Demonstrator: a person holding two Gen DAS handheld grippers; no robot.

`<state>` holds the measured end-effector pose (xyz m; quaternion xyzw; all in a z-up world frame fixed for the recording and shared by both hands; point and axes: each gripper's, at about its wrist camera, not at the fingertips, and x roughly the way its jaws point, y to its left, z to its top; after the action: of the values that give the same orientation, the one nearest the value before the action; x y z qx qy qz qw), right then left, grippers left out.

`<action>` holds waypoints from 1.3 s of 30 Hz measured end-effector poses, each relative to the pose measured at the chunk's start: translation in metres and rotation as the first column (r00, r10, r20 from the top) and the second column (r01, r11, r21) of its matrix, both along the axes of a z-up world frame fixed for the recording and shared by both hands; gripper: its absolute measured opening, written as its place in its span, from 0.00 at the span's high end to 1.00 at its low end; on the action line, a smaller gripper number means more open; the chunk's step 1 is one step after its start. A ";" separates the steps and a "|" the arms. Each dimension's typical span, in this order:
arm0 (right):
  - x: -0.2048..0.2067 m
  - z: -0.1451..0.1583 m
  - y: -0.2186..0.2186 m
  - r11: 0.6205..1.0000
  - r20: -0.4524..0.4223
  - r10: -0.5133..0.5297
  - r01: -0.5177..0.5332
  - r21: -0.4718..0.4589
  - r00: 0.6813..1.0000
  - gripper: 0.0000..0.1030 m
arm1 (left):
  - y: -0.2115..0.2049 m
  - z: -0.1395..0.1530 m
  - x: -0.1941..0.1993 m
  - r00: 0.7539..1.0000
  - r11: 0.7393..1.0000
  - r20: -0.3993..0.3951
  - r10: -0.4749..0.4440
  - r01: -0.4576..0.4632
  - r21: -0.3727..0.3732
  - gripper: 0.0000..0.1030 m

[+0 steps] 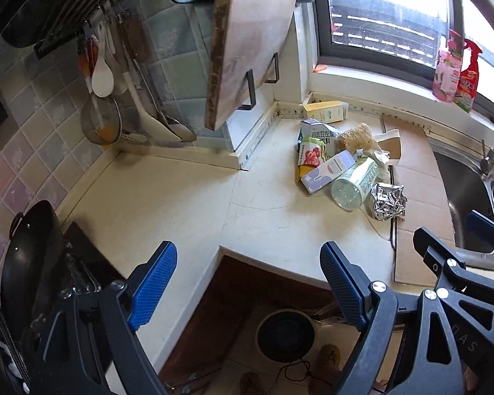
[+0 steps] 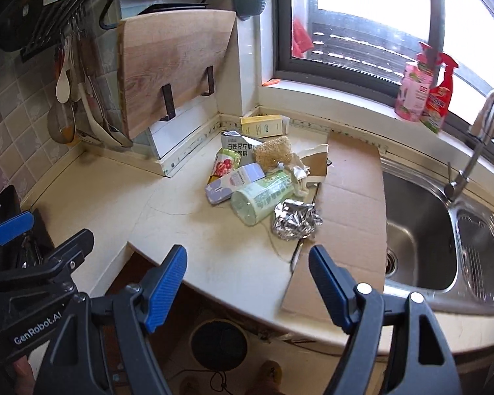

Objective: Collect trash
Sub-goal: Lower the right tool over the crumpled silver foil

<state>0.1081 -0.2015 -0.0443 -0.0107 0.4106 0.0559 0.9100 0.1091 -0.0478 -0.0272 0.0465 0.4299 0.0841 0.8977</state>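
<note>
A heap of trash lies on the cream counter (image 1: 187, 197) near the corner: a yellow carton (image 1: 326, 112), a drink carton (image 1: 316, 136), a purple-white box (image 1: 329, 171), a clear bottle (image 1: 355, 184) on its side, crumpled foil (image 1: 388, 200) and a loofah (image 1: 355, 138). In the right wrist view the bottle (image 2: 263, 197) and foil (image 2: 294, 219) lie just ahead. My left gripper (image 1: 247, 279) is open and empty over the counter's front edge. My right gripper (image 2: 247, 279) is also open and empty, short of the foil. A dark round bin (image 2: 219, 342) stands on the floor below.
A cardboard sheet (image 2: 349, 197) covers the counter beside the steel sink (image 2: 428, 230) and tap (image 2: 467, 164). A cutting board (image 2: 171, 65) leans on a wall rack, with utensils (image 1: 115, 82) hanging to its left. A black wok (image 1: 29, 256) sits far left. Spray bottles (image 2: 425, 89) stand on the sill.
</note>
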 end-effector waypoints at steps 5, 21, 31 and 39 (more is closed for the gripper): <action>0.027 -0.016 -0.031 0.999 -0.050 0.038 -0.038 -0.001 0.998 0.25 | -0.025 -0.020 0.021 0.998 0.999 -0.064 0.022 -0.024 -0.037 0.15; 0.084 -0.060 -0.085 0.997 -0.123 0.062 -0.068 -0.044 0.990 0.25 | -0.066 -0.059 0.088 0.990 0.988 -0.116 -0.080 0.064 -0.139 0.15; 0.134 -0.097 -0.105 0.988 -0.267 0.118 -0.087 0.124 0.956 0.26 | -0.069 -0.089 0.141 0.970 0.955 -0.182 -0.160 0.105 -0.279 0.15; 0.161 -0.116 -0.113 0.978 -0.299 0.141 -0.086 0.189 0.944 0.33 | -0.080 -0.117 0.186 0.949 0.930 -0.251 -0.193 0.096 -0.355 0.15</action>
<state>0.2691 -0.3146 -0.1608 0.0536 0.5411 0.1447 0.8267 0.2951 -0.1276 -0.1444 -0.0650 0.5564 -0.0654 0.8258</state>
